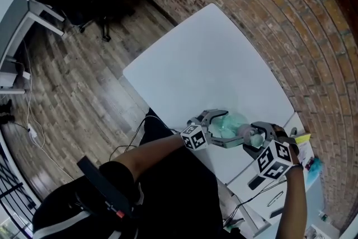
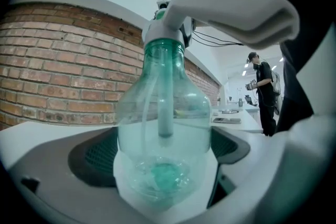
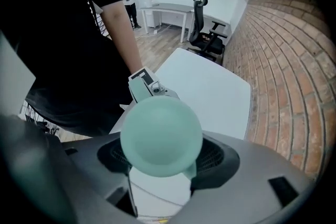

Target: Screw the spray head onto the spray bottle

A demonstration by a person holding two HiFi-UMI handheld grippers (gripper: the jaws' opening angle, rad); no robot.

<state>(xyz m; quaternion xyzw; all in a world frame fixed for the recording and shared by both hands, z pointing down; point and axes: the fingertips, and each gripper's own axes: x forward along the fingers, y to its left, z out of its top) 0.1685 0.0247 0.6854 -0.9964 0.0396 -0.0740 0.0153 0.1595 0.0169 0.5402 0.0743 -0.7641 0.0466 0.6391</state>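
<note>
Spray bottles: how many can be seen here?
1. The spray bottle sits between the left gripper's jaws, over the white table; its spray head is in the right gripper.

The far and middle stretch of the tabletop (image 1: 201,59) is left bare, and free passage is offered there. Its near corner is taken up by the spray bottle (image 1: 230,123), enclosed by the left hand-held gripper (image 1: 219,130). Access from above is blocked by the right hand-held gripper (image 1: 253,138), closed round the spray head (image 3: 161,136). Room at the far side is bounded by the brick wall (image 1: 291,36), and the right by a cluttered neighbouring tabletop (image 1: 241,175).
</note>
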